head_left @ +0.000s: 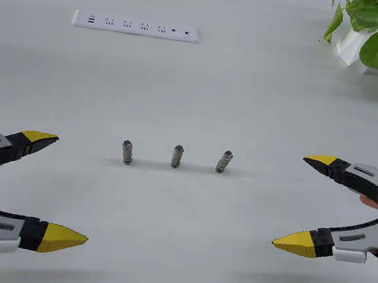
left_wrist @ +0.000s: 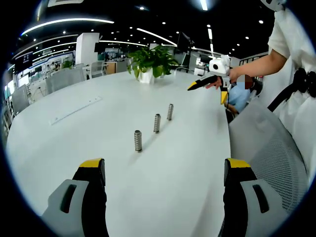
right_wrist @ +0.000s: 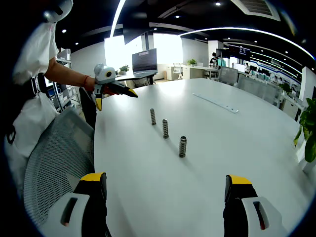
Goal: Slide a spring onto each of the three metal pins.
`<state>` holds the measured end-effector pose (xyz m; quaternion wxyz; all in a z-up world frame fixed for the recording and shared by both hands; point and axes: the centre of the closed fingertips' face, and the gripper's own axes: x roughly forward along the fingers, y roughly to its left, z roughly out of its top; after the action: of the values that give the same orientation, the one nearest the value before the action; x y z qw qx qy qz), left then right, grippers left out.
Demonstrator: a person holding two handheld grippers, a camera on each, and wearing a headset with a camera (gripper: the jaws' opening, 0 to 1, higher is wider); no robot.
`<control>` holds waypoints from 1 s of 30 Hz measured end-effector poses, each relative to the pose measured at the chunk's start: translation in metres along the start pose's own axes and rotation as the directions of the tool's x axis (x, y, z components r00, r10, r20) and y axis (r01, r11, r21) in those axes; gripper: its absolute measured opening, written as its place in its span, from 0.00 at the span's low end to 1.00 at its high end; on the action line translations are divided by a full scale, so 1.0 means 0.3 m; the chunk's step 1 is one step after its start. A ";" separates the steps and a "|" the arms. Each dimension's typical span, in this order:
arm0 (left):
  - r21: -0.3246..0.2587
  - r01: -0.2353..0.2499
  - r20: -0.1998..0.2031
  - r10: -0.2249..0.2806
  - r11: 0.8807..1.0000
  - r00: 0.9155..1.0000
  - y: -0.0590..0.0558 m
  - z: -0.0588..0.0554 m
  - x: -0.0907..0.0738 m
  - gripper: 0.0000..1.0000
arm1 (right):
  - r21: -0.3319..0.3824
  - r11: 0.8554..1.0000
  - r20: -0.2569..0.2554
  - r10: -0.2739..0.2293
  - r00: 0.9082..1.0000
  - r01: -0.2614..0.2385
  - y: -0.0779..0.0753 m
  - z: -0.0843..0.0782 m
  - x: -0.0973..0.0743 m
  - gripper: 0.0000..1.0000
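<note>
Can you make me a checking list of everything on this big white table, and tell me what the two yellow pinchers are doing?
Surface: white table, smooth and plain.
Job's things: left pin, middle pin and right pin stand in a row; each seems to carry a spring already.
Clutter: white power strip at the far side; potted plant at the far right corner.
Grippers: left tool and right tool are both open, hold nothing, and sit on either side of the pins.
Cables: nothing seen.
Surroundings: open office with ceiling lights; mesh chair beside the table.
</note>
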<state>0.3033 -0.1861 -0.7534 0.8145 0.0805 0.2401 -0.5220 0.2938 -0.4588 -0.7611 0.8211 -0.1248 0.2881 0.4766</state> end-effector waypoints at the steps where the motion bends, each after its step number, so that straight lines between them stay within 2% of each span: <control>1: 0.001 0.001 -0.003 -0.001 1.000 1.000 -0.002 -0.002 0.001 0.99 | -0.002 1.000 0.001 -0.002 1.000 0.002 0.002 -0.006 -0.002 0.99; 6: -0.001 -0.002 -0.023 0.002 1.000 1.000 -0.010 -0.018 0.009 0.99 | 0.010 1.000 -0.004 -0.018 1.000 0.018 0.002 -0.034 -0.016 0.99; 12: -0.001 -0.001 -0.035 0.001 1.000 0.999 -0.017 -0.028 0.018 0.99 | 0.024 0.999 0.008 -0.028 1.000 0.028 0.003 -0.035 -0.028 0.99; 30: 0.008 0.008 -0.044 -0.008 1.000 0.999 -0.022 -0.022 0.028 0.99 | 0.025 0.999 0.009 -0.039 0.999 0.039 0.007 -0.036 -0.032 0.99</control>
<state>0.2982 -0.1933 -0.7624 0.8067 0.0941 0.2562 -0.5242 0.2846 -0.4698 -0.7639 0.8330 -0.1179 0.2878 0.4575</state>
